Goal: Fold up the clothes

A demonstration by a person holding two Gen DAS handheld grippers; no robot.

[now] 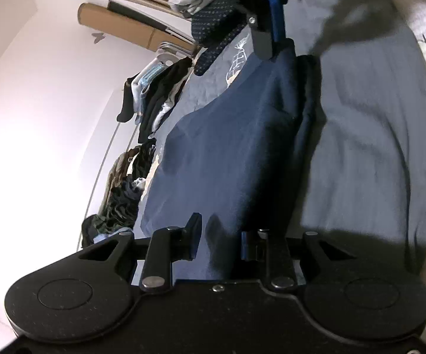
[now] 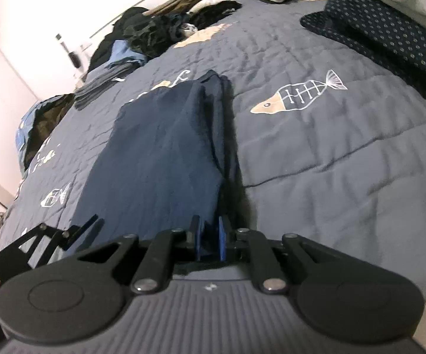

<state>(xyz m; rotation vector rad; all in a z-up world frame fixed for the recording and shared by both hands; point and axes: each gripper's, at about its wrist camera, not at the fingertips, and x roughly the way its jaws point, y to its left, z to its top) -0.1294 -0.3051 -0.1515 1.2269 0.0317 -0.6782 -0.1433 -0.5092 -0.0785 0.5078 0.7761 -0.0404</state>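
Both grippers are on the navy garment [image 2: 165, 153], which lies as a long folded strip on the fish-print quilt [image 2: 330, 153], running straight away from the right gripper [image 2: 210, 237] toward the far side of the bed. The right gripper's blue-padded jaws are closed onto the near end of the cloth, at its right-hand edge where the layers stack. In the left wrist view the left gripper [image 1: 220, 237] has fabric bunched between its jaws, which stand a little apart; whether they truly pinch it is not clear. The other gripper shows at the opposite end of the strip there, so one tool sits at each end of the long axis. Any fold across the length would turn on bringing one end over the other. Loose clothes [image 2: 165, 26] are heaped along the far edge.
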